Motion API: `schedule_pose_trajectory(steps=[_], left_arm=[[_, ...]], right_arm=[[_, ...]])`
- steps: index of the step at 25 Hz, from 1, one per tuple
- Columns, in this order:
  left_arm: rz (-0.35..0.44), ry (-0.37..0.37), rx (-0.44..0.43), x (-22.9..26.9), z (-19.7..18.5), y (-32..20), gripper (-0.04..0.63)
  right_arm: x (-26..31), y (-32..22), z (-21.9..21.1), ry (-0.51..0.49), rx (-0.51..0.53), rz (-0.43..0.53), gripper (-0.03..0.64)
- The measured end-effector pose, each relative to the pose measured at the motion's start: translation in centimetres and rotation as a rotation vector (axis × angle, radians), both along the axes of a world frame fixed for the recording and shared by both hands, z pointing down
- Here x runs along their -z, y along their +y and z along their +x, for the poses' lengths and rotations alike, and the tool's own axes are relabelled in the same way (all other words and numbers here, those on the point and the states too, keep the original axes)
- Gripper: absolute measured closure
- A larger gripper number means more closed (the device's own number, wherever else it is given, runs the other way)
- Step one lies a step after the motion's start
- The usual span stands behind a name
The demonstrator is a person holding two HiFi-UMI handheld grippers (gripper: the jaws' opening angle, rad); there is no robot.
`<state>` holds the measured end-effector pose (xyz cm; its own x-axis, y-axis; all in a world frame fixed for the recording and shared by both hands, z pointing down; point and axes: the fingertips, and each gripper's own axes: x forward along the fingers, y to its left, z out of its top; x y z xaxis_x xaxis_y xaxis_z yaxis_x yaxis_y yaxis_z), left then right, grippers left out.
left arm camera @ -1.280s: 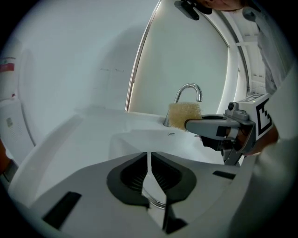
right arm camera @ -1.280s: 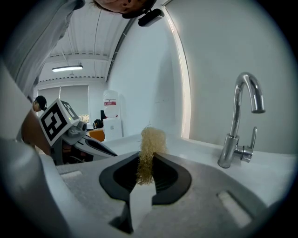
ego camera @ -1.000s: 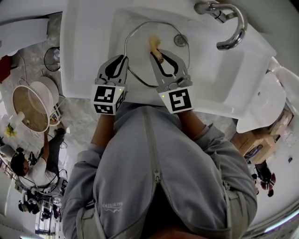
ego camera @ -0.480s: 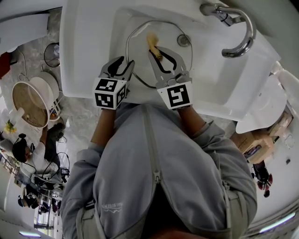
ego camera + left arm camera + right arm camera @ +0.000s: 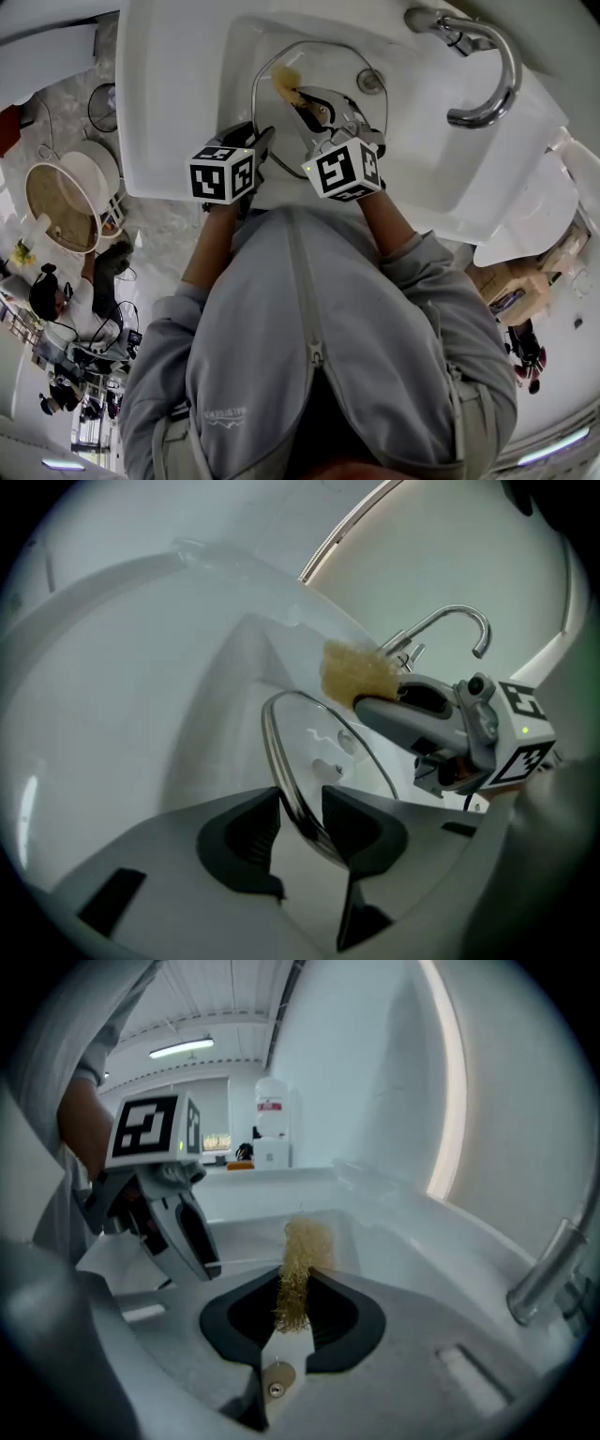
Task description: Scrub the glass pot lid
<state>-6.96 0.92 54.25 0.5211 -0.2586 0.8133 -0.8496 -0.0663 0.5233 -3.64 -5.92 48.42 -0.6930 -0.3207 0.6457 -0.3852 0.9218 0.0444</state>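
The glass pot lid stands tilted in the white sink. My left gripper is at the lid's near rim. In the left gripper view the lid has its metal rim between that gripper's jaws, which are opening, with a gap beside the rim. My right gripper is shut on a golden scrubber that rests on the lid's far left part. The right gripper view shows the scrubber pinched between the pads of that gripper. From the left gripper the scrubber shows above the lid.
A chrome faucet curves over the sink's far right corner. A white rounded fixture and a cardboard box lie to the right. At the left a round basin stands on the floor, and a person is below it.
My left gripper's jaws have parted from their grip on the lid's rim and the gripper has drawn back slightly. My right gripper has carried the scrubber leftward and farther across the lid.
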Motion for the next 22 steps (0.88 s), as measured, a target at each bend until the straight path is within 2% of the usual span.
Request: schedule_pose_trajectory(steps=[4,9,13,16,22], left_arm=[[-0.018,0.032,0.029,-0.1,-0.3,-0.1,0.471],[-0.015,0.028,0.039,0.1,-0.4,0.0,0.476],[-0.012,0.024,0.036,0.2,-0.4,0.0,0.476],[-0.011,0.025,0.036,0.2,-0.4,-0.1,0.476],[-0.010,0.024,0.035,0.1,-0.6,-0.1,0.476]], right_arm=[[-3.4,0.5,-0.5,0.200,0.152,0.017,0.569],[-5.4,0.0,-1.1,0.361,0.247,0.038,0.569],[-7.4,-0.5,-0.5,0.541,0.341,0.072,0.569],[-8.4,-0.5,-0.4,0.612,0.413,0.082,0.569],[-9.3,2.1,-0.7,0.671,0.588,0.061,0.569]])
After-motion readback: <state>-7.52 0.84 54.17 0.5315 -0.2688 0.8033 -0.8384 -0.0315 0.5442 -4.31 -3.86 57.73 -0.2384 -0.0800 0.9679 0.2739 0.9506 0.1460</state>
